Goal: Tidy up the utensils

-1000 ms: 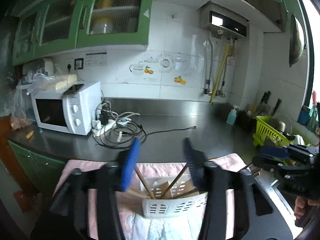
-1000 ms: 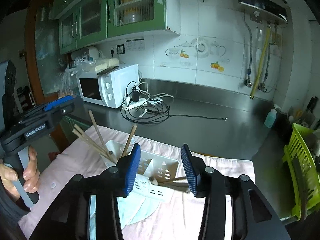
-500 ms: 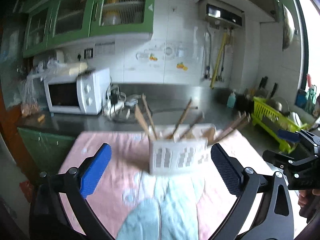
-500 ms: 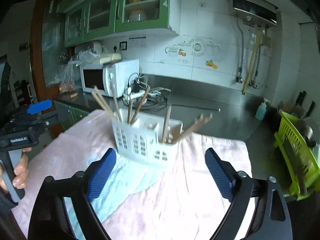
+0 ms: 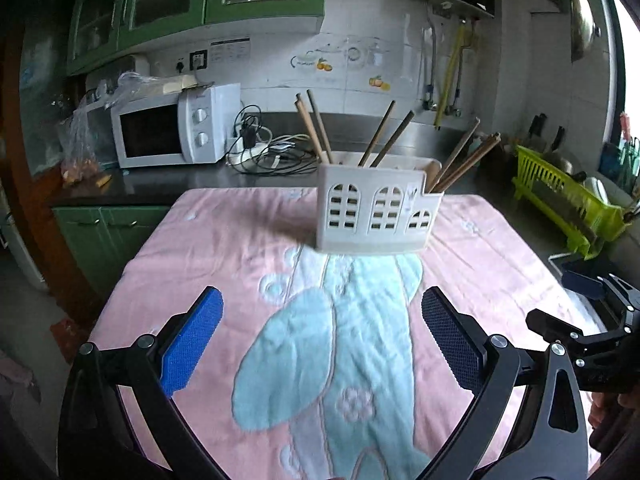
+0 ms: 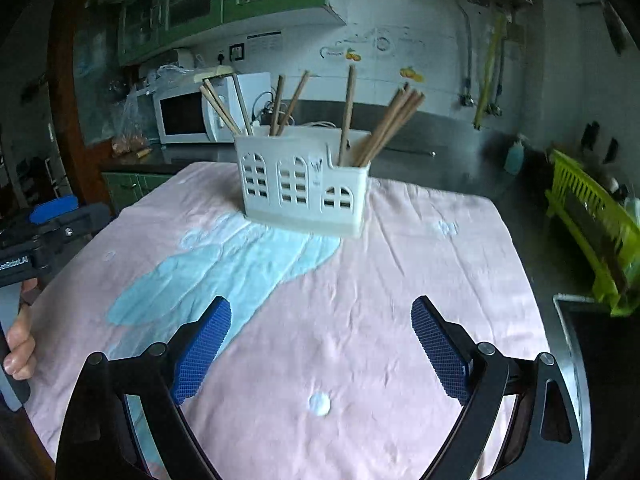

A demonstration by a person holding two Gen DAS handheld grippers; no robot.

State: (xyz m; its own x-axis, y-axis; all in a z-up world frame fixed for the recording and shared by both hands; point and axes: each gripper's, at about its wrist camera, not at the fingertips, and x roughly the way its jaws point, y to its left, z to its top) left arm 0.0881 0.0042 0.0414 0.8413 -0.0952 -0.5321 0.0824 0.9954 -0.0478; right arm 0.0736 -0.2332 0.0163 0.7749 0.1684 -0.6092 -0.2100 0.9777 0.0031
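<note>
A white plastic utensil holder (image 5: 376, 216) (image 6: 304, 188) stands upright on a pink towel (image 5: 224, 232) (image 6: 420, 248) with a pale blue pattern. Several wooden chopsticks (image 5: 316, 124) (image 6: 388, 124) lean out of its compartments. My left gripper (image 5: 322, 316) hangs low over the towel, well short of the holder, open with nothing between its blue pads. My right gripper (image 6: 320, 320) is likewise open and empty, near the towel's front. Each wrist view catches the other gripper at its edge, with fingers of a hand (image 6: 18, 346) on the left one's handle.
A white microwave (image 5: 168, 132) and a tangle of cables (image 5: 272, 156) sit at the back left of the steel counter. A lime-green dish rack (image 5: 560, 196) (image 6: 592, 216) stands at the right, a soap bottle (image 6: 514, 156) behind it. The counter drops off at the left.
Both grippers went from narrow to wide open. They drew back and down from the holder, which now stands farther ahead on the towel.
</note>
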